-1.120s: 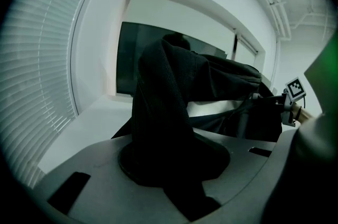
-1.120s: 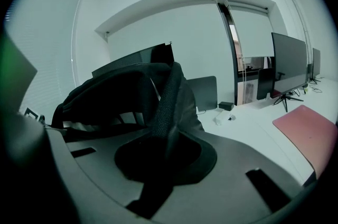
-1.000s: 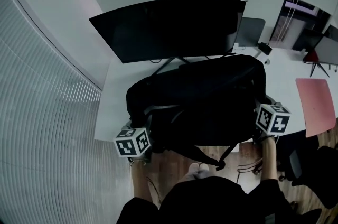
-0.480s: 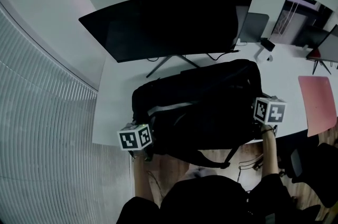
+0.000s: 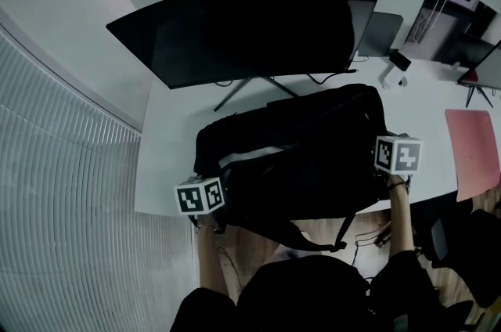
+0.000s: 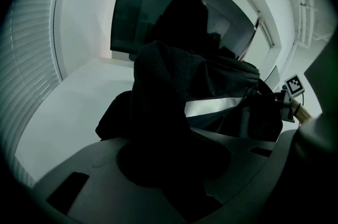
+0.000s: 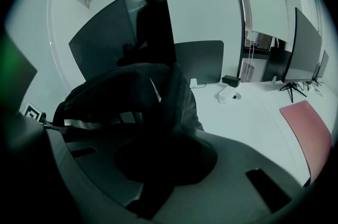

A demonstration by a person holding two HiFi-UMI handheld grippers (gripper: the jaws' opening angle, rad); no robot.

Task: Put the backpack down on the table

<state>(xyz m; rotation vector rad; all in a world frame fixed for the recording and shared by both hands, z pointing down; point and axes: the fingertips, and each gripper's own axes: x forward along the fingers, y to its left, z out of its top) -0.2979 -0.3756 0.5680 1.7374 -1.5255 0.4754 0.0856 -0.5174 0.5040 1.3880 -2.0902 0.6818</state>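
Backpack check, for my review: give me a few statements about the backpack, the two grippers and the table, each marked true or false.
1. The backpack is black with a pale stripe. True.
2. The left gripper is empty. False: its jaws pinch backpack fabric.
3. The right gripper has backpack fabric between its jaws. True.
4. A dark monitor stands on the table behind the backpack. True.
5. In the head view, a pink sheet lies left of the backpack. False: the pink sheet lies at the right edge.
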